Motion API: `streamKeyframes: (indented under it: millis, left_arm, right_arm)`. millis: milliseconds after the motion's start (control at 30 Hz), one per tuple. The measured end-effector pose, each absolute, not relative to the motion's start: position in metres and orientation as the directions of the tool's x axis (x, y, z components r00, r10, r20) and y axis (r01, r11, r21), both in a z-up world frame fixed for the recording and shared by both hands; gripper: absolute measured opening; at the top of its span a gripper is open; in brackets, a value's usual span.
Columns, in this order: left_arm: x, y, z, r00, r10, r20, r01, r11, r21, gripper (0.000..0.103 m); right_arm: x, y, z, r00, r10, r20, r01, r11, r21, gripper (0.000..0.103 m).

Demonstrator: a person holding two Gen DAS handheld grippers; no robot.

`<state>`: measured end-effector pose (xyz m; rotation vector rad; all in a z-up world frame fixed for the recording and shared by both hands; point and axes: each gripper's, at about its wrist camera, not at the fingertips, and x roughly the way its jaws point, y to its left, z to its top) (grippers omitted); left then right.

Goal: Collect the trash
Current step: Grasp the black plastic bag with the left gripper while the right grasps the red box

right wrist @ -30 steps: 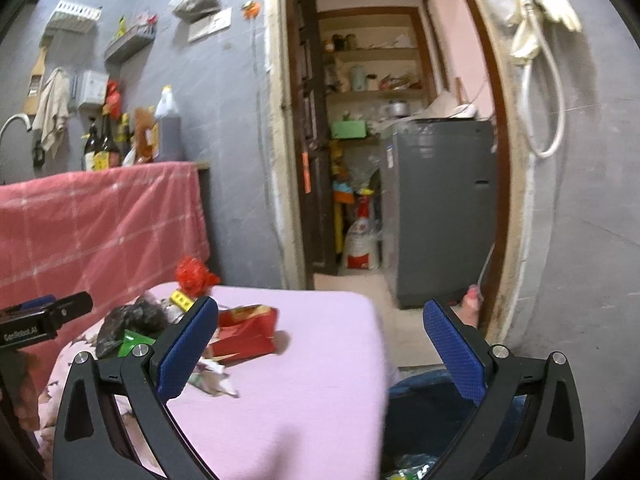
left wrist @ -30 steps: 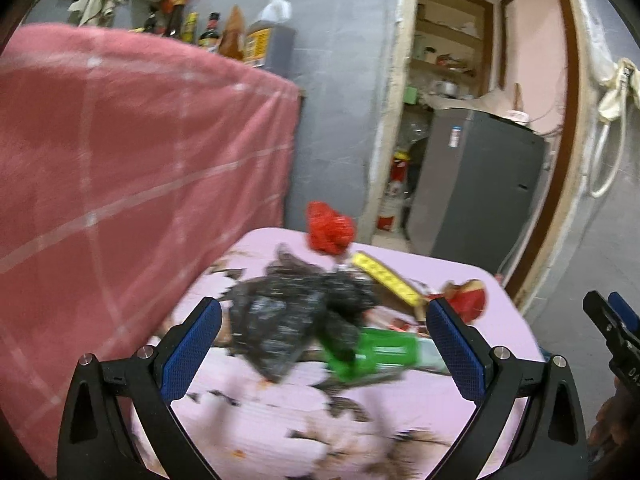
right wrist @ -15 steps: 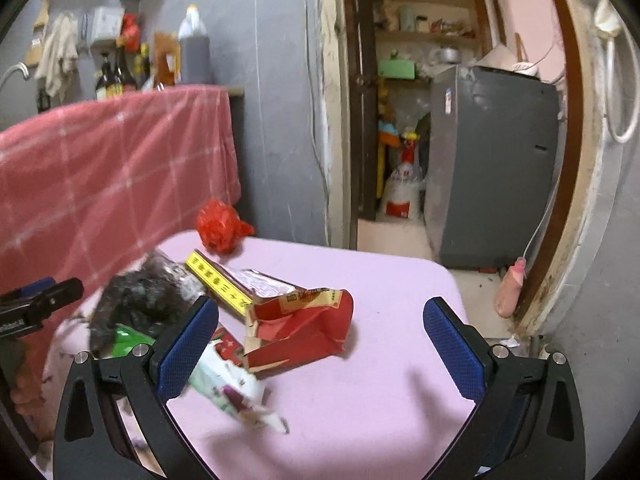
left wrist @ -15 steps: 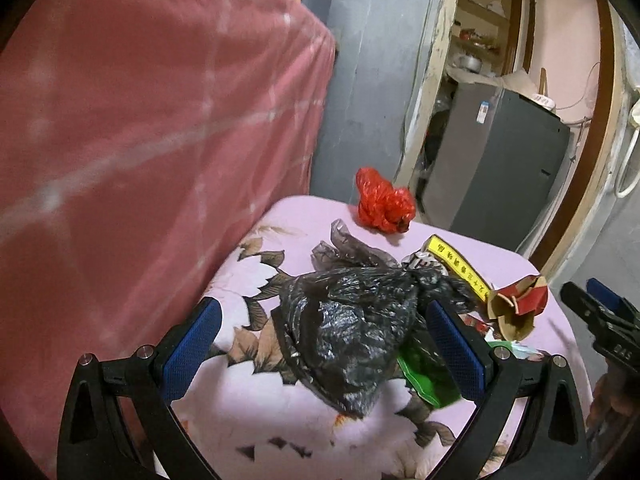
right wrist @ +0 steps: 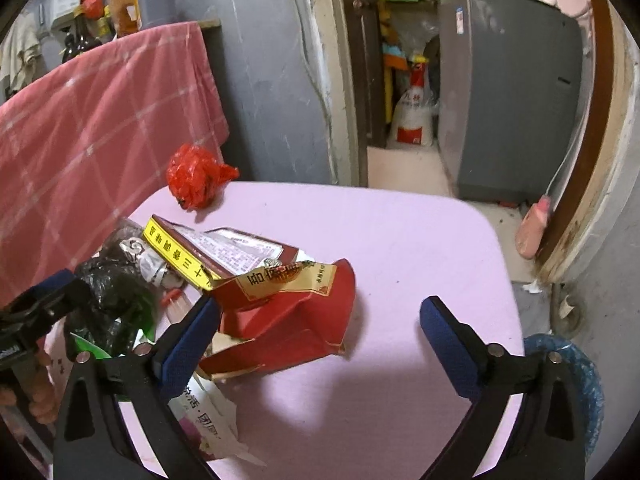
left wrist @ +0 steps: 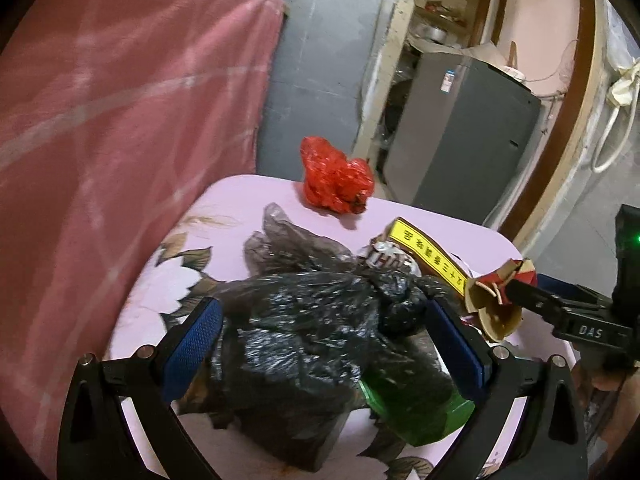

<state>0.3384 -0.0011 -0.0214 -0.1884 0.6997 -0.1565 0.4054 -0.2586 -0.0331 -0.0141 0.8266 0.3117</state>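
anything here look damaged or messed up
Yes. The red carton on the pink table is crushed and torn open, with its flaps splayed. It lies against the yellow-edged box in a heap with the crumpled black bag and the green wrapper. A balled-up red bag sits apart.

Left wrist cam sits behind the left gripper (left wrist: 322,344), pitched down, close over the black bag (left wrist: 304,344) on the pink table (left wrist: 240,196); doorway at 1 o'clock, pink cloth (left wrist: 120,120) at 10. Right wrist cam sits behind the right gripper (right wrist: 320,340), also pitched down, near the red carton (right wrist: 288,316); doorway at 12. Overlap: red bag (left wrist: 336,180), yellow-edged box (left wrist: 432,256), grey fridge (left wrist: 464,128). Each view catches the other gripper at its edge.
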Motion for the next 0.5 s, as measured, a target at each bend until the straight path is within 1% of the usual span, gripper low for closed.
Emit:
streamKeyframes:
  millis: [33,67,100,167,200,267,300,333,367,400,467,500]
  left_arm:
    - [0.339,-0.003,-0.022,0.753,-0.212,-0.623,0.088,0.971,-0.224,0.097]
    - [0.339,-0.004,-0.022,0.751,-0.216,-0.624,0.096,0.970,-0.221,0.092]
    - [0.340,-0.006,-0.023,0.747,-0.220,-0.627,0.102,0.970,-0.218,0.089]
    - [0.342,-0.010,-0.024,0.735,-0.234,-0.636,0.121,0.969,-0.217,0.076]
    - [0.341,-0.011,-0.025,0.730,-0.242,-0.639,0.130,0.968,-0.217,0.074]
    - [0.344,-0.014,-0.026,0.725,-0.254,-0.640,0.146,0.965,-0.218,0.062]
    - [0.343,-0.015,-0.026,0.722,-0.261,-0.640,0.156,0.964,-0.217,0.058]
    - [0.344,-0.016,-0.026,0.720,-0.266,-0.641,0.163,0.963,-0.216,0.051]
    - [0.344,-0.017,-0.026,0.718,-0.269,-0.642,0.167,0.962,-0.216,0.044]
    - [0.343,-0.018,-0.026,0.716,-0.274,-0.642,0.173,0.961,-0.217,0.041]
    - [0.343,-0.019,-0.026,0.716,-0.278,-0.640,0.174,0.959,-0.222,0.029]
    - [0.343,-0.020,-0.026,0.716,-0.279,-0.639,0.175,0.959,-0.223,0.027]
  right_arm:
    - [0.407,-0.257,-0.035,0.623,0.272,-0.734,-0.286,0.952,0.110,0.090]
    - [0.408,-0.255,-0.037,0.616,0.274,-0.739,-0.290,0.951,0.110,0.084]
    - [0.409,-0.253,-0.037,0.608,0.276,-0.744,-0.294,0.949,0.111,0.081]
    - [0.410,-0.251,-0.038,0.604,0.279,-0.747,-0.297,0.948,0.114,0.076]
    - [0.411,-0.250,-0.038,0.603,0.282,-0.746,-0.299,0.947,0.117,0.074]
    - [0.412,-0.249,-0.040,0.595,0.290,-0.750,-0.302,0.945,0.126,0.061]
    - [0.412,-0.249,-0.041,0.588,0.296,-0.753,-0.304,0.943,0.134,0.057]
    - [0.411,-0.249,-0.043,0.582,0.302,-0.755,-0.302,0.942,0.144,0.053]
    - [0.411,-0.250,-0.043,0.583,0.301,-0.755,-0.299,0.943,0.145,0.052]
    - [0.409,-0.250,-0.043,0.587,0.303,-0.751,-0.297,0.943,0.148,0.052]
    - [0.406,-0.252,-0.043,0.593,0.310,-0.743,-0.295,0.942,0.158,0.048]
    - [0.405,-0.253,-0.043,0.595,0.313,-0.740,-0.292,0.942,0.164,0.047]
